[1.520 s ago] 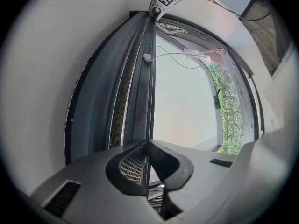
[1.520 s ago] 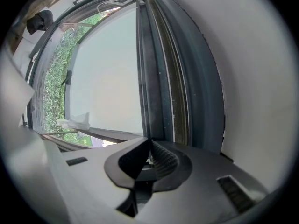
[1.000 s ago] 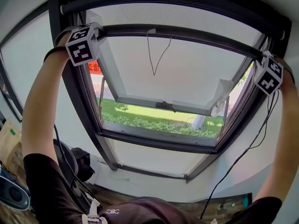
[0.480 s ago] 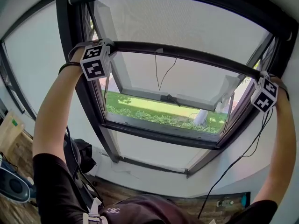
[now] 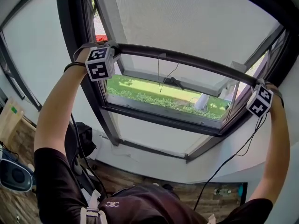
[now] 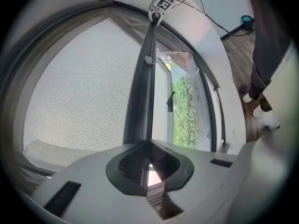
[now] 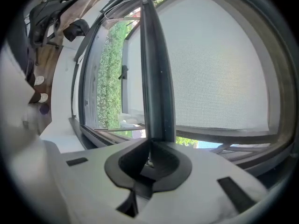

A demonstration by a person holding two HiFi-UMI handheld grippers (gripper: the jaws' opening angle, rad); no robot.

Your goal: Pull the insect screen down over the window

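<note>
Left gripper [image 5: 113, 49] [image 6: 148, 166]: fingers closed on the left end of the pull bar [image 5: 187, 59] [image 6: 140, 92], pads pressing on it; the jaws had just opened a trace further, with the bar between them.
Right gripper [image 5: 259, 85] [image 7: 149, 161]: fingers clamped on the right end of the same bar [image 7: 156, 73], which ran straight out from between the pads.
Pull bar: a dark rail spanning from one pair of fingers to the other, tilted in the head view, its left end higher in the picture than its right.
Insect screen [image 5: 187, 17] [image 6: 79, 92] [image 7: 219, 69]: pale grey mesh stretched taut from the bar upward, above both pairs of fingers, covering the upper part of the opening; the part below the fingers was uncovered.
Window frame [image 5: 159, 119]: dark, its bottom rail well below both grippers.
Window sash [image 5: 154, 77]: swung outward, beyond the bar and just under it in the head view, a dark handle on its lower rail.
Pull cord [image 5: 159, 76]: a thin loop hanging from the middle of the bar, between the two grippers.
Lawn [image 5: 140, 90]: green grass and a low hedge seen through the open gap below the fingers.
Marker cubes: one on each gripper, the left cube [image 5: 99, 62] just below the left fingers, the right cube [image 5: 259, 101] just below the right fingers.
Cable [image 5: 229, 160]: black, hanging from the right gripper down along the wall.
</note>
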